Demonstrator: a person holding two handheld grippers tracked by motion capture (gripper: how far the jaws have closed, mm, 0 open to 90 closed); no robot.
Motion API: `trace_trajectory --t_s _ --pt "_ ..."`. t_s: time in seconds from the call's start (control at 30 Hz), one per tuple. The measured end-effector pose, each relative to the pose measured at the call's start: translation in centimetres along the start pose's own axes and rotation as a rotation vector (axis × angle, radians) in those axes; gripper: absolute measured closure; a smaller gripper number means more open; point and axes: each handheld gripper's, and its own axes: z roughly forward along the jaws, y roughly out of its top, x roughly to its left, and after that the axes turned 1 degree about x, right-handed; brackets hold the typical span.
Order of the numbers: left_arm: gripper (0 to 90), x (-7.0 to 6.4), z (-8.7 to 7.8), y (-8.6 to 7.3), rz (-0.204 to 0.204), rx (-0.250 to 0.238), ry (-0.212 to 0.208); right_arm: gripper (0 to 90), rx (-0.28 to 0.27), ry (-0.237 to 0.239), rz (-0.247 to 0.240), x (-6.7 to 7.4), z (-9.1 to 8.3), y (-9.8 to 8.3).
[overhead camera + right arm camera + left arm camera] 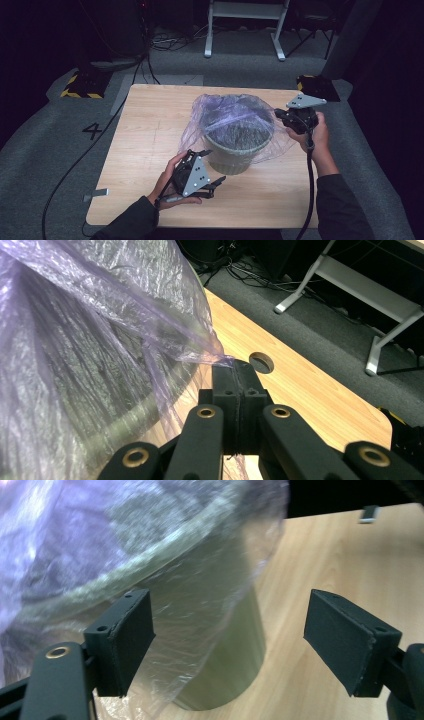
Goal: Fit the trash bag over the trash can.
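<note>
One bin (235, 150), one plastic bag (227, 112) (purple-tinted), two hand-held grippers.

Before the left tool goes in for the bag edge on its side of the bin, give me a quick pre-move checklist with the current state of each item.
1. Right tool shut on the plastic bag: ok, film pinched between its pads.
2. Left tool open wide enough to take film: ok, nothing between its pads.
3. Bag edge in front of the left tool: ok, loose film hangs down the bin's side near one pad.
4. Bin upright on the table: ok.
5. Bag seated over the whole rim: cannot tell, film is bunched across the top.
6. Cables away from the bin: ok.
</note>
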Motion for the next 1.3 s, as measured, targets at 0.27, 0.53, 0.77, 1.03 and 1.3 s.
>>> trace_trajectory --t_s 0.27,0.53,0.77,1.03,1.3 --pt "41.6 1.5 1.3 -0.8 -0.051 0.042 0.058 89.0 -0.011 0.012 -0.009 0.2 -0.3 0.1" --pt "85.3 2.9 1.6 -1.5 -0.063 0.045 0.05 87.8 -0.017 0.023 -0.007 0.3 -0.3 0.1" --pt "64.4 3.5 1.4 -2.2 -0.125 -0.004 0.015 86.8 -0.02 0.024 0.002 0.2 -0.4 0.0" --pt "14.8 3.0 2.4 -3.2 -0.143 0.054 0.026 86.9 -0.008 0.027 -0.006 0.3 -0.3 0.0" --pt "37.9 2.8 3.6 -3.0 -0.112 0.132 0.15 87.1 -0.006 0.028 -0.01 0.6 -0.1 0.0"
